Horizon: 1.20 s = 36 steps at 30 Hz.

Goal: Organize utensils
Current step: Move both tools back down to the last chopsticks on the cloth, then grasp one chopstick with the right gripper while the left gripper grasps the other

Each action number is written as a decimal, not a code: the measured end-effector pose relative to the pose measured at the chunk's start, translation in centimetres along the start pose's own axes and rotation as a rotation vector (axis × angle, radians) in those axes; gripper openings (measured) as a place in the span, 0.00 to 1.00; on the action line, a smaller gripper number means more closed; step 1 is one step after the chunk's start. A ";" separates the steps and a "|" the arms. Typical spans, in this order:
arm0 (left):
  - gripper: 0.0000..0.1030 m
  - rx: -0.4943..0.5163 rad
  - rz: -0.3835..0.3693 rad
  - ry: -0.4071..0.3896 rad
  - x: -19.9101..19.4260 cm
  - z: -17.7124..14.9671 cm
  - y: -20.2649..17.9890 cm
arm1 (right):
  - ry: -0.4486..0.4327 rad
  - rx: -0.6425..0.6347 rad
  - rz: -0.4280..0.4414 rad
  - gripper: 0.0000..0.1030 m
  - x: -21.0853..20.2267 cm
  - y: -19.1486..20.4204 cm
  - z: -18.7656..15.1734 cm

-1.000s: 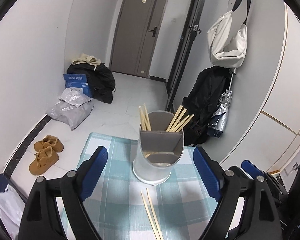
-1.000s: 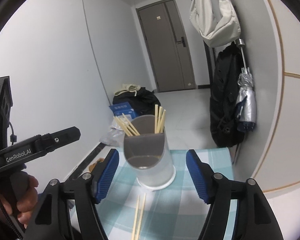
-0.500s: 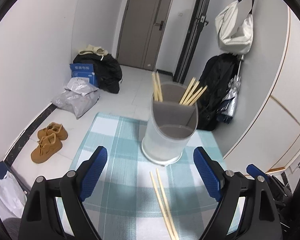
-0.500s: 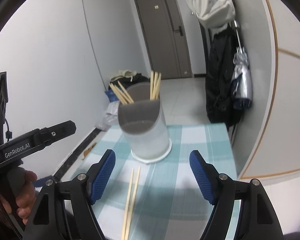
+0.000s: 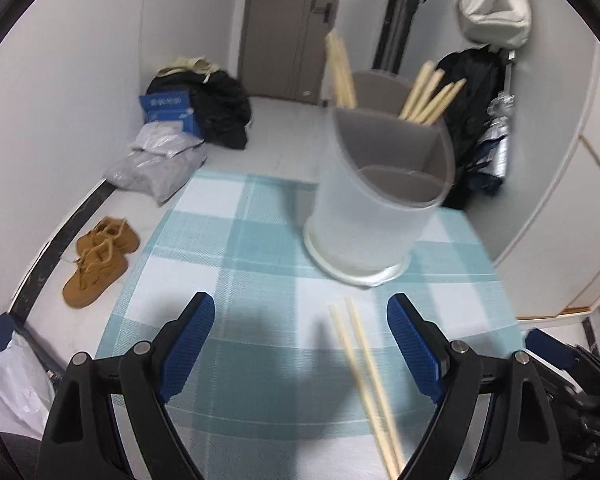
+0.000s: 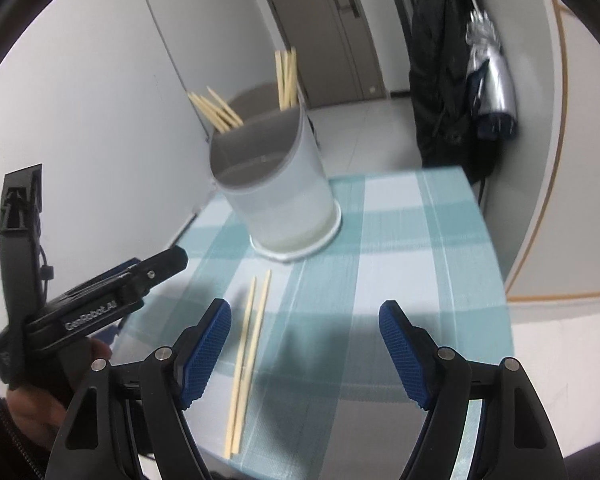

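So the thing that matters here is the loose pair of chopsticks point(image 5: 364, 384) lying flat on the checked cloth point(image 5: 236, 264), on the near side of the holder point(image 5: 376, 208).

From the left gripper point(image 5: 300, 352) they sit just inside the right finger, with the far tips about level with the fingertips and the rest running back under the gripper. From the right gripper point(image 6: 304, 344) the same chopsticks point(image 6: 248, 348) lie right beside the left finger, a touch inside the gap. Both grippers are wide open and holding nothing, hovering above the cloth rather than touching it.

The long axis runs roughly along the fingers' own direction in both views, slightly slanted, with the far tips aimed at the base of the holder point(image 6: 276, 196) and stopping just short of it. The two sticks lie side by side, nearly parallel, close together.

Which arm is nearer? Honestly a toss-up; the pair lies off-centre between the two grippers. Either one would need to shift sideways to centre the sticks, then close across them, I'd guess. The holder's back compartments already have chopsticks standing in them; the front one looks empty.
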<state>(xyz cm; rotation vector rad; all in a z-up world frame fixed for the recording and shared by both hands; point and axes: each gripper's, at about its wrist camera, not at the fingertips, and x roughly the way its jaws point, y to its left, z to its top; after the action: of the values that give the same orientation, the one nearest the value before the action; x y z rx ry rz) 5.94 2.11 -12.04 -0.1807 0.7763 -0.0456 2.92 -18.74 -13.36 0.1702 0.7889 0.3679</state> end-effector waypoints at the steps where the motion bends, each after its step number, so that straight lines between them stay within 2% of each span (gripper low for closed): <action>1: 0.82 -0.021 -0.009 0.008 0.3 0.2 0.4 | 0.009 -0.004 -0.009 0.74 0.3 0.0 -0.1; 3: 0.82 -0.044 -0.022 0.002 0.4 0.5 1.0 | 0.029 -0.014 -0.025 0.74 0.8 0.1 -0.2; 5: 0.82 -0.050 0.007 0.001 0.7 0.8 1.6 | 0.046 -0.021 -0.039 0.74 1.3 0.3 -0.3; 10: 0.82 -0.164 -0.019 0.026 0.9 1.7 4.1 | 0.117 -0.048 -0.055 0.74 3.3 1.2 0.1; 13: 0.82 -0.218 -0.010 0.039 1.2 2.0 5.0 | 0.169 -0.083 -0.050 0.72 4.9 2.0 0.3; 16: 0.82 -0.250 -0.019 0.063 1.6 2.3 5.4 | 0.210 -0.121 -0.052 0.71 6.6 3.1 0.8; 18: 0.82 -0.275 -0.014 0.057 1.5 2.5 6.1 | 0.243 -0.148 -0.072 0.66 8.1 3.7 1.2; 20: 0.82 -0.307 -0.019 0.054 1.5 2.7 6.6 | 0.272 -0.155 -0.083 0.49 9.4 4.0 1.6; 21: 0.82 -0.332 -0.017 0.053 1.4 2.7 7.1 | 0.298 -0.147 -0.097 0.46 10.3 4.1 1.8; 24: 0.82 -0.387 -0.014 0.054 1.3 2.7 8.1 | 0.335 -0.140 -0.097 0.41 11.8 4.5 2.1; 25: 0.82 -0.401 -0.013 0.056 1.3 2.7 8.3 | 0.341 -0.153 -0.097 0.37 12.1 4.8 2.2; 30: 0.82 -0.451 -0.014 0.074 1.7 2.4 9.4 | 0.365 -0.253 -0.134 0.35 14.0 6.0 2.1; 32: 0.82 -0.464 -0.011 0.087 1.9 2.4 9.8 | 0.358 -0.311 -0.168 0.24 14.3 6.7 2.2; 36: 0.82 -0.465 -0.003 0.077 1.8 2.4 9.9 | 0.380 -0.374 -0.162 0.15 14.8 7.8 2.1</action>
<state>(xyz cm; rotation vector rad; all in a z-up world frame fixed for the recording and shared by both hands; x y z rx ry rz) 8.65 12.06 -13.34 -0.6246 0.8555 0.1277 12.00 -5.91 -19.43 -0.3216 1.0838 0.3931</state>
